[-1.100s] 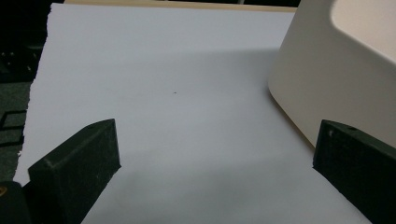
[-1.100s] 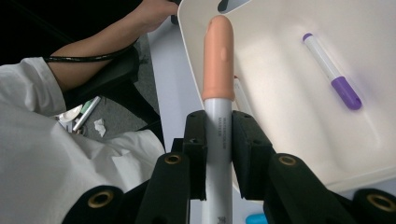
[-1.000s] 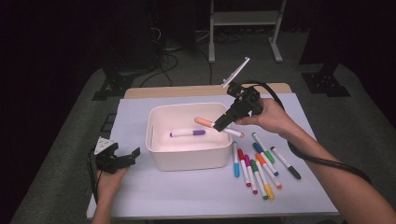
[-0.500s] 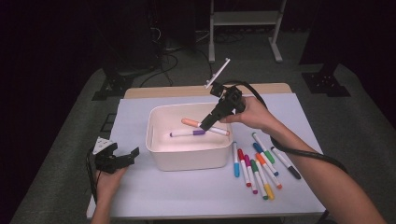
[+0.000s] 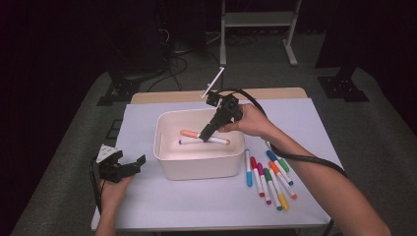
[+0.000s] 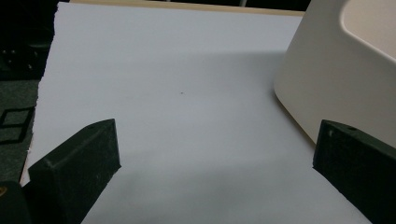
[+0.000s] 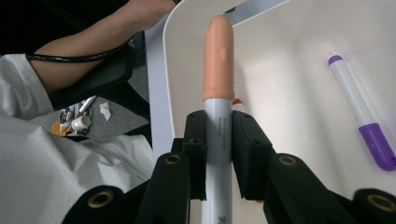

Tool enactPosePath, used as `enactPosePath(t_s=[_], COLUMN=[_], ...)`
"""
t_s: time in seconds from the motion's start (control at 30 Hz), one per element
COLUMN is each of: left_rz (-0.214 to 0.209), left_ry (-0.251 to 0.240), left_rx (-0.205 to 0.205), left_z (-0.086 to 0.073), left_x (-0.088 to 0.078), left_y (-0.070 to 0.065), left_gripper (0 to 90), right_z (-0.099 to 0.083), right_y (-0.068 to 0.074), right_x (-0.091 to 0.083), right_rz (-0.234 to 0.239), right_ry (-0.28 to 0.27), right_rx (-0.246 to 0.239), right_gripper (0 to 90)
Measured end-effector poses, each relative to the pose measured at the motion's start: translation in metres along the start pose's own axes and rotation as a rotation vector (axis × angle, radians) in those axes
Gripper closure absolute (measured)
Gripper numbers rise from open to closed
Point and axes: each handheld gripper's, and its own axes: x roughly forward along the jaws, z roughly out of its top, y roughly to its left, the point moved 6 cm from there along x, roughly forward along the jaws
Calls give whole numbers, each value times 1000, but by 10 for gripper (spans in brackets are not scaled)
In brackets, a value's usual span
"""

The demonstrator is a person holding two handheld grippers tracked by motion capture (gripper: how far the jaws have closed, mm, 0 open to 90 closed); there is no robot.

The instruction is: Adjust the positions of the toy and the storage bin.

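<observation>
A white bin (image 5: 196,164) stands mid-table on the pale mat. My right gripper (image 5: 203,134) reaches down into it, shut on the white barrel of an orange-capped marker (image 5: 189,133). In the right gripper view the two pads (image 7: 247,144) clamp that orange-capped marker (image 7: 218,60), cap pointing at the bin's far wall (image 7: 289,60). A purple marker (image 7: 362,121) lies on the bin floor, and in the high view this purple marker (image 5: 186,142) sits just below the held one. My left gripper (image 5: 125,167) rests open on the mat left of the bin, with nothing between its jaws (image 6: 215,158).
Several coloured markers (image 5: 268,177) lie in a row on the mat right of the bin. The bin's outer wall (image 6: 336,79) stands close beside my left gripper's right jaw. A cable (image 5: 305,160) trails from the right gripper along the forearm.
My right gripper has moved left and down into the bin with the orange-capped marker still in it. The left hand has stayed put.
</observation>
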Motion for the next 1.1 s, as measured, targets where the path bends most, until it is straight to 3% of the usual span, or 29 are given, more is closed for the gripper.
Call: enactPosePath(t_s=[0.43,1.1], left_rz=[-2,1], left_ry=[7,3], left_rx=[3,1], left_z=[-1,-1], left_x=[0,0], left_y=[1,2], left_gripper=[0,0], right_z=[1,1], right_y=[-16,-22], right_x=[21,54], right_rz=[-4,-17], right_ry=[45,138], right_rx=[4,-12], right_gripper=[754,753])
